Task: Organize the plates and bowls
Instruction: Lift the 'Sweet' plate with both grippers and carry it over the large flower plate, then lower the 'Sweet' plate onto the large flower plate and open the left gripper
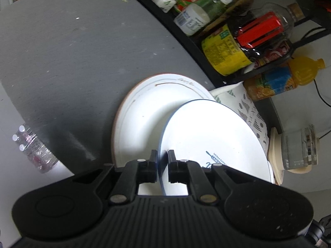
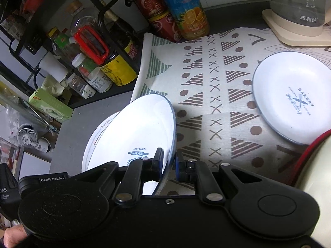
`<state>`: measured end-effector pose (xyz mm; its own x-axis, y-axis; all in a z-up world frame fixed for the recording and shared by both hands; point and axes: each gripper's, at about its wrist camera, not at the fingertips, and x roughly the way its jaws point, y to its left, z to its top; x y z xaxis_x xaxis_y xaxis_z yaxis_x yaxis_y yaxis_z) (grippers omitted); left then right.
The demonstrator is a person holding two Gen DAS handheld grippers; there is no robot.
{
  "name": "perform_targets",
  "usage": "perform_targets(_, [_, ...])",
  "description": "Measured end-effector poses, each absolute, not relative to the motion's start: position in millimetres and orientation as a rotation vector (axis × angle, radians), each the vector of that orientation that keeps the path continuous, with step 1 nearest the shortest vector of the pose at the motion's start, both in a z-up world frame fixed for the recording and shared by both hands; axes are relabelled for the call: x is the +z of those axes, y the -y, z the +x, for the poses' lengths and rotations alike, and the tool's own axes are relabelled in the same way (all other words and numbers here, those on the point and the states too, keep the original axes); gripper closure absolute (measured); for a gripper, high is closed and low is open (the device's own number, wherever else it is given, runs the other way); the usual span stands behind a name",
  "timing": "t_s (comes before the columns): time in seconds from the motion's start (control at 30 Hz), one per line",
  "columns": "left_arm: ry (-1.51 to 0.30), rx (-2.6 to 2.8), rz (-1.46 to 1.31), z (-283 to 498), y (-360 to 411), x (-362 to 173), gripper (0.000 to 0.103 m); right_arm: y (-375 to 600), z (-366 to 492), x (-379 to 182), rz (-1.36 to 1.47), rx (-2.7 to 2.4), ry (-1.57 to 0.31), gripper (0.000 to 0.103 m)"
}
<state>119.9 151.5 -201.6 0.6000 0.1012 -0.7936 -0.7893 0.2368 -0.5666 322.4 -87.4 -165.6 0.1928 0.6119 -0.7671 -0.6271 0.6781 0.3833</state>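
Nearest the left wrist camera, the left gripper [image 1: 162, 157] has its jaws narrow, pinched on the near rim of the blue plate [image 1: 206, 136]. That plate hangs tilted over the big plate [image 1: 140, 111], which lies flat on the grey board [image 1: 62, 62]. The right gripper [image 2: 169, 159] grips the same rim just right of the printed logo, jaws also narrow, though a thin gap on its outer side leaves contact there less certain.

My read is that the task is about midway. The blue plate [image 2: 140, 128] is carried but not yet set down, and the big plate [image 2: 97, 136] looks like the base of a stack. Farther right, the dish [image 2: 293, 99] sits alone on the cloth [image 2: 206, 82]. A red-rimmed bowl [image 2: 310, 165] shows at the lower right edge. Both are probably left to sort.

For room, the board is open to the left and behind the big plate, but its near-left edge drops off towards a pack of bottles [image 1: 33, 150] below. The rack [image 1: 227, 31] of jars stands close behind and to the right. The cloth's middle lies bare between the plates and the dish, and the kettle base [image 2: 300, 20] bounds its far right corner.
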Motion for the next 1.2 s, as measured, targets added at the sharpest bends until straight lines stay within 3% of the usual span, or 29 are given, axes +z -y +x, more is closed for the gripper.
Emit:
perform_targets(1.1, [-0.839, 0.762, -0.968, 136.2, -168.0, -192.9, 0.089, 62.1, 320.3, -182.1, -0.052, 0.860, -1.083, 0.097])
perform_targets(1.2, [-0.841, 0.771, -0.964, 134.0, -172.4, -186.7, 0.075, 60.2, 321.2, -184.4, -0.051, 0.857, -1.090, 0.098])
